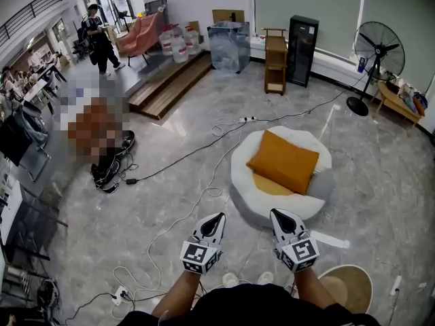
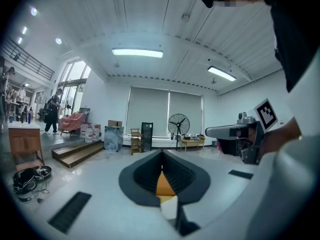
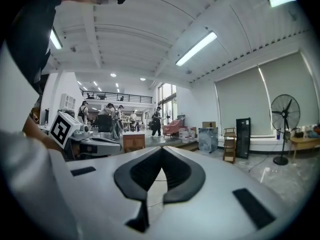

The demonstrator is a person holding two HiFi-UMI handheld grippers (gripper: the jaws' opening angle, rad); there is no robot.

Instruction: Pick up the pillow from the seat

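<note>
The plump square orange pillow point(image 1: 284, 161) is lying on the round white padded seat point(image 1: 253, 194) while the left gripper point(image 1: 216, 217) and right gripper point(image 1: 280, 214) are hovering side by side near it, jaws pinched together and empty, with only the left gripper view catching an orange sliver.

A black pedestal fan point(image 1: 377, 49) stands at the far right of a polished grey floor point(image 1: 170, 209), near a low wooden table point(image 1: 396, 102). A black cabinet point(image 1: 303, 41), a narrow wooden shelf unit point(image 1: 275, 60) and a clear wrapped crate point(image 1: 229, 45) line the window wall. A pink armchair point(image 1: 141, 34) and several water jugs point(image 1: 178, 45) sit on a raised wooden platform point(image 1: 170, 80) beside a person in dark clothes point(image 1: 99, 38), while cables point(image 1: 204, 151) snake across the floor past a black bag point(image 1: 109, 165) and a white power strip point(image 1: 121, 293).
</note>
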